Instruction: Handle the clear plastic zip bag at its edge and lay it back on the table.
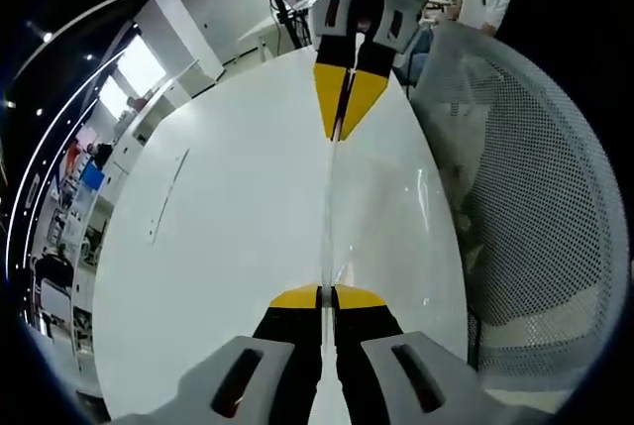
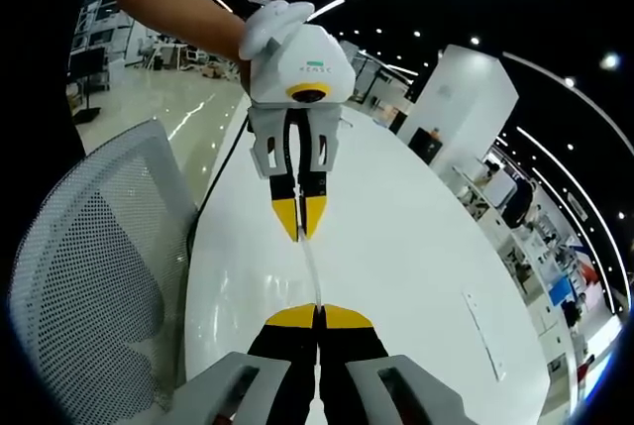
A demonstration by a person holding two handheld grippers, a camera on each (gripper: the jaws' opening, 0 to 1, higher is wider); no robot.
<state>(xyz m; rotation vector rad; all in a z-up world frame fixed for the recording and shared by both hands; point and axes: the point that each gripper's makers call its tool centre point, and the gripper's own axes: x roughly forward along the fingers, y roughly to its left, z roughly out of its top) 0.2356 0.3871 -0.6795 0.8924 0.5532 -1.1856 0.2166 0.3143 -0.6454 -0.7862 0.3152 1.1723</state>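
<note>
Both hand-held grippers, left (image 1: 326, 296) and right (image 2: 318, 316), grasp the zip bag (image 1: 328, 207) edge-on above the table (image 1: 228, 237); lower it level, together.

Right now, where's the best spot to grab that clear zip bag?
At its edges, as now: the clear zip bag hangs stretched edge-on above the white table, pinched at opposite ends by the left hand-held gripper and right hand-held gripper. Thin, limp film probably offers little grip elsewhere, so pinch across an edge from outside.
</note>
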